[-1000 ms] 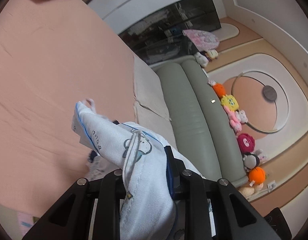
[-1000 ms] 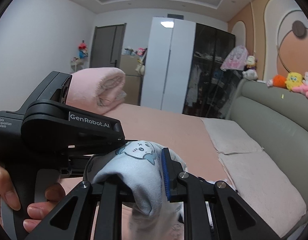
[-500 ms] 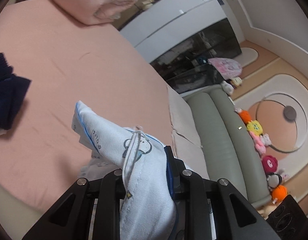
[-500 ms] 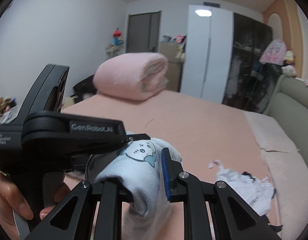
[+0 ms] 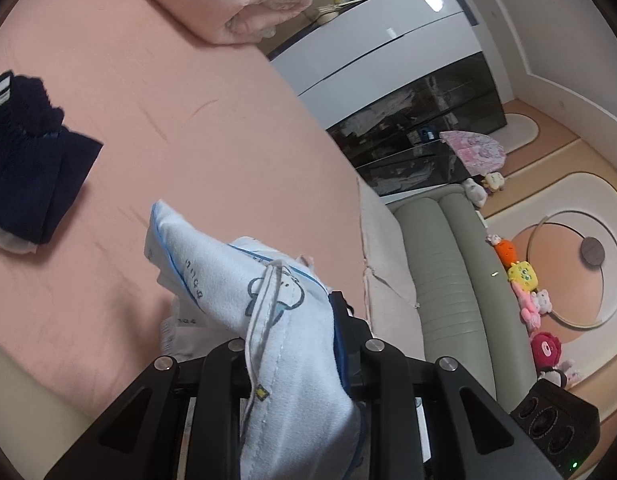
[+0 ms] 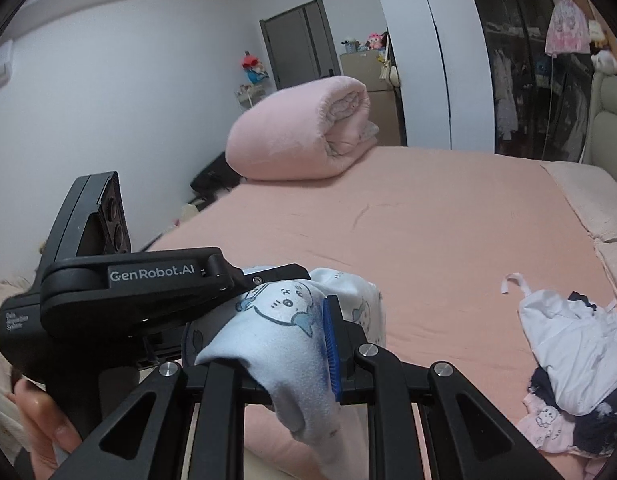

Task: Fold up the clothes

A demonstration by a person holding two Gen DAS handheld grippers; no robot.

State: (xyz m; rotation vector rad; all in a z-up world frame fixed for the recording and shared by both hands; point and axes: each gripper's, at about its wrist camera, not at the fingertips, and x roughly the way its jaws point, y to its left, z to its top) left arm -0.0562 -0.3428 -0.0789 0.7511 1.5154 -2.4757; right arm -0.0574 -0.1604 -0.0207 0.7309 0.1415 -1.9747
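A pale blue garment [image 5: 228, 276] with a cartoon print is pinched in my left gripper [image 5: 288, 340], which is shut on it, and one corner sticks out ahead over the pink bed [image 5: 212, 140]. My right gripper [image 6: 284, 344] is shut on another fold of the same garment [image 6: 280, 320], which drapes over its fingers. In the right wrist view the left gripper's black body [image 6: 148, 288] sits close on the left, held by a hand [image 6: 40, 416]. Both grippers hang above the bed's near edge.
Folded navy clothes [image 5: 32, 168] lie to the left on the sheet. A loose pile of white, navy and pink clothes [image 6: 568, 360] lies to the right. A rolled pink blanket [image 6: 300, 136] sits at the far end. The green headboard [image 5: 448, 280] and pillows [image 6: 588, 196] run along the right.
Both grippers sank toward the bed and tipped downward, still holding the garment. The navy clothes, the loose pile and more of the sheet came into view.
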